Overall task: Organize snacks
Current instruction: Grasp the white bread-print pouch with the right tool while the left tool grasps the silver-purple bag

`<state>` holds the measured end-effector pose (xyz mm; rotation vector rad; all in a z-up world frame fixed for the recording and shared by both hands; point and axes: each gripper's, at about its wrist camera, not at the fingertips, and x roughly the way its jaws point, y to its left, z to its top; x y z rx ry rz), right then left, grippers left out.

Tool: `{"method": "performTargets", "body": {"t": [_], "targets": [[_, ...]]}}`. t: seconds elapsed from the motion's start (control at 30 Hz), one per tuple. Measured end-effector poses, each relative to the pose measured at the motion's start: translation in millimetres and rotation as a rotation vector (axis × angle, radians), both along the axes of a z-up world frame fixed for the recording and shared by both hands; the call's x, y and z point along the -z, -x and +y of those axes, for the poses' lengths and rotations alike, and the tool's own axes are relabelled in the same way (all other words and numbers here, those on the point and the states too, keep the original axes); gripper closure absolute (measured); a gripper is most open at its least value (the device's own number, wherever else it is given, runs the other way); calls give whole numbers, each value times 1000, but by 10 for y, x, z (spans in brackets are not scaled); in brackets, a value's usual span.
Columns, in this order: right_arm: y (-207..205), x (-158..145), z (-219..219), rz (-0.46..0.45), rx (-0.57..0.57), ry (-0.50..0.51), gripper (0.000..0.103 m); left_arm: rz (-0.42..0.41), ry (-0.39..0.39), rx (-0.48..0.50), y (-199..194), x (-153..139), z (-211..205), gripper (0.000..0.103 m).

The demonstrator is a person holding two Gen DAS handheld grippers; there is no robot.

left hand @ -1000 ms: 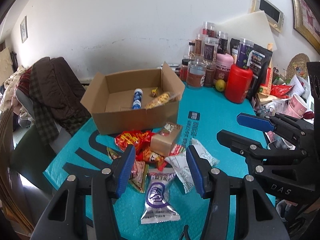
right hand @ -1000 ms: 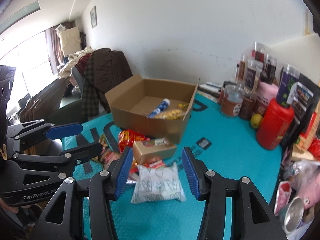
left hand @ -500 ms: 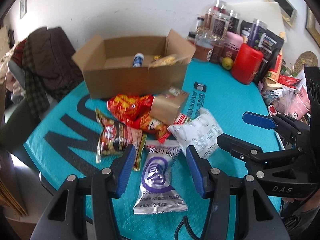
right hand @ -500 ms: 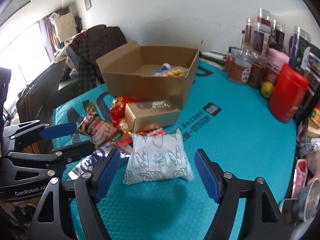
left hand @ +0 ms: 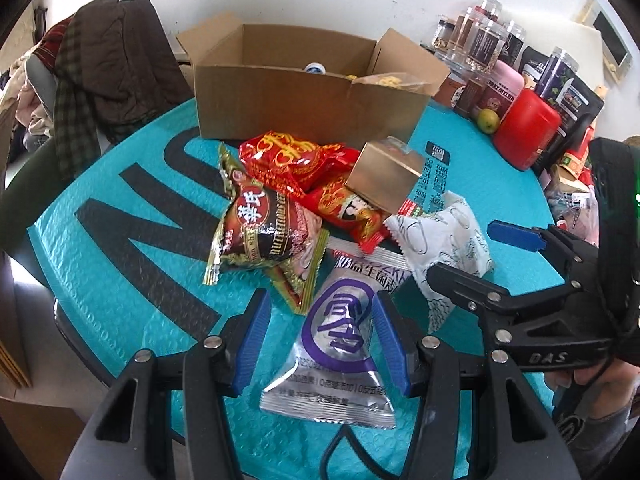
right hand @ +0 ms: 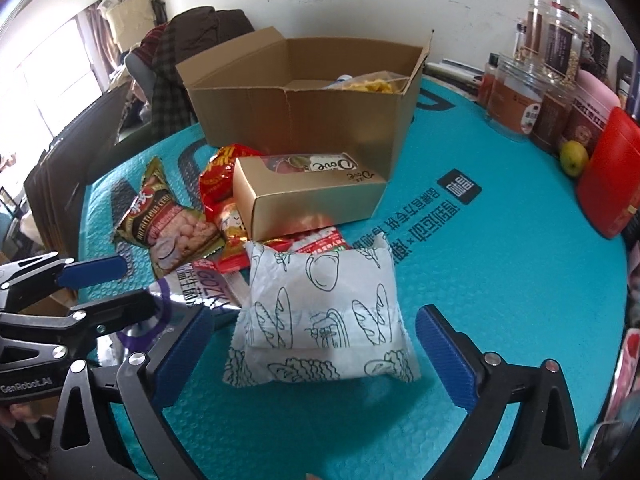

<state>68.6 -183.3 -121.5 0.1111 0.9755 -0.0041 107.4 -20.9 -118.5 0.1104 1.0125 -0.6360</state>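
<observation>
The white bread-print packet (right hand: pixel 320 312) lies flat on the teal table (right hand: pixel 500 248), in front of the gold box (right hand: pixel 308 196), which in turn sits against the front wall of the open cardboard carton (right hand: pixel 296 104). Seen from the right wrist, the packet's long axis runs across the view, side to side, and the right gripper (right hand: pixel 316 352) straddles it: one finger stands off each short end, neither touching, and the fingers are opening wide. That spread looks just enough to clear the packet's width, so the coming grasp probably depends on keeping it centred.

The left gripper (left hand: pixel 320 340) is half open over the silver packet with the purple ring (left hand: pixel 340 344), which lies just beside the white packet, on its left as the right wrist sees it, its long axis pointing away along the fingers. The blue fingers flank its narrow upper part; whether they press it cannot be told.

Each hand is nearest its own packet. The left wrist view shows the red bags (left hand: pixel 304 160) and the dark peanut bag (left hand: pixel 264 232) piled between the silver packet and the carton; the right wrist view alone shows the gold box's window and the white packet's full outline.
</observation>
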Motion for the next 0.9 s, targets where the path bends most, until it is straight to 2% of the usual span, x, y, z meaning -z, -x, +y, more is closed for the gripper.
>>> {"method": "performTargets", "body": {"t": [0.17,0.3,0.4,0.47,0.57,0.8,0.9], "targets": [[-118,164,2,46,-11,23,0,48,-12,24,-15,111,-50,51],[-155,278,-75,67,-18,-53,0,94,-6,43,-27,187,-101,51],[-123,276,-103,53,-11,-45,3,114,-29,55,-37,246,-167,51],[-83,259,-102,46,-7,-8,16,94,-43,56,-26,256,-204,51],[-12,229,-139,43,11,-20,30,69,-72,53,-20,264,-257,51],[153,211,-183,43,40,-41,34,2,-114,36,3,269,-362,51],[217,212,-169,41,49,-43,34,-38,-128,63,43,264,-384,56]]}}
